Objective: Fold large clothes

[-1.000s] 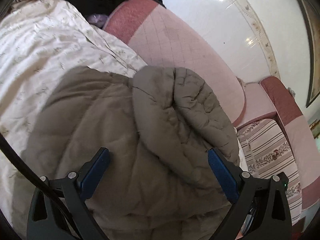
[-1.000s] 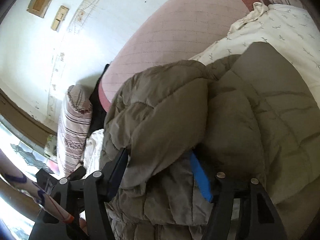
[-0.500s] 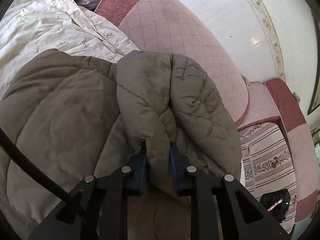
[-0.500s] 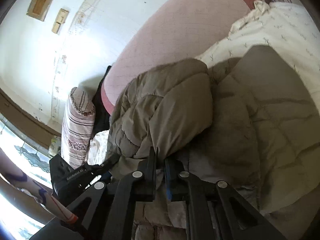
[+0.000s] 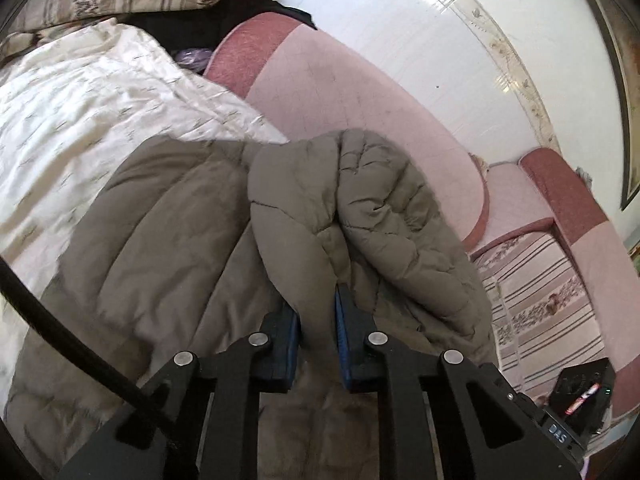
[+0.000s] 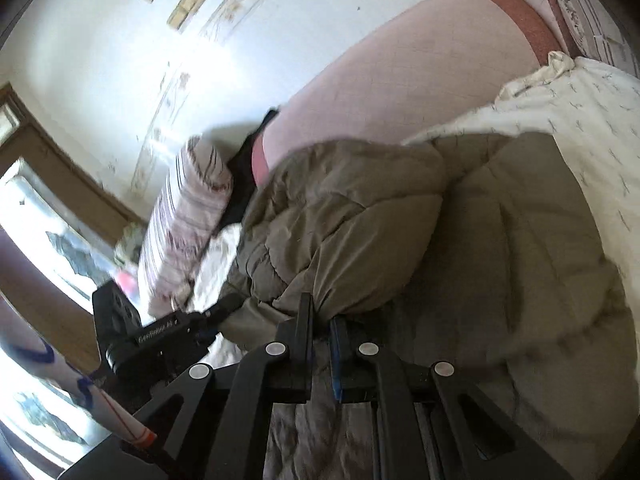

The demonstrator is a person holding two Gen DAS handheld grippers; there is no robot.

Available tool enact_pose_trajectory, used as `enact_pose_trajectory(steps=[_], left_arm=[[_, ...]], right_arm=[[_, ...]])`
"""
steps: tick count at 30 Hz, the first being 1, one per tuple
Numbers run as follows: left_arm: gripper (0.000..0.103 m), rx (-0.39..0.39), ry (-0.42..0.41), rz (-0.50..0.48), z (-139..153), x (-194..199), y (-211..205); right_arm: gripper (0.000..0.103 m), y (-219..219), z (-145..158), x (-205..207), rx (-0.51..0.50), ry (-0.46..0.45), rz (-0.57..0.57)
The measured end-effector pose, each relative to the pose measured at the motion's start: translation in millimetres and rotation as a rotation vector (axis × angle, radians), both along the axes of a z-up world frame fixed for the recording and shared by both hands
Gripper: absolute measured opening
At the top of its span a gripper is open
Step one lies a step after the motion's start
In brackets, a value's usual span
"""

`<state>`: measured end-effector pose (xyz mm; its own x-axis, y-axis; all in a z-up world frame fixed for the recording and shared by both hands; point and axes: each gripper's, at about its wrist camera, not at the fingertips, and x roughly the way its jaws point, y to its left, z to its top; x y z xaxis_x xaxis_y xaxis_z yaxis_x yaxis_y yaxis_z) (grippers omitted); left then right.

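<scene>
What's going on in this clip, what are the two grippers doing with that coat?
A person is folding a grey-brown padded coat that lies on a white printed quilt. Both handheld grippers are clamped on bunched folds of it: the left gripper and the right gripper each pinch a puffy fold between blue pads. The fold is not laid over yet.

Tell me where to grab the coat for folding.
Grip the coat at its bunched near edge, coming from the near side. That puffy ridge stands up for pinching; the left gripper and right gripper are shut on it there.
</scene>
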<state>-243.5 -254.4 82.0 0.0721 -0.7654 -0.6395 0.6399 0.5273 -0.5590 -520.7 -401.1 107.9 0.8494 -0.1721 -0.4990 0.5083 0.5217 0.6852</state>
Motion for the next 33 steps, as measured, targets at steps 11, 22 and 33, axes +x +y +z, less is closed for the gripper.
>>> enact_pose_trajectory(steps=[11,22,33], left_arm=[[0.042,0.121,-0.016,0.012,-50,-11,-2],[0.056,0.157,-0.249,0.034,-3,-34,53],[0.057,0.219,-0.475,-0.066,29,-83,-25]], right_arm=[[0.018,-26,-69,9,0.182,0.117,-0.033],[0.035,-20,-15,-30,0.011,0.116,-0.12],[0.034,-4,35,-2,-0.315,0.147,-0.146]])
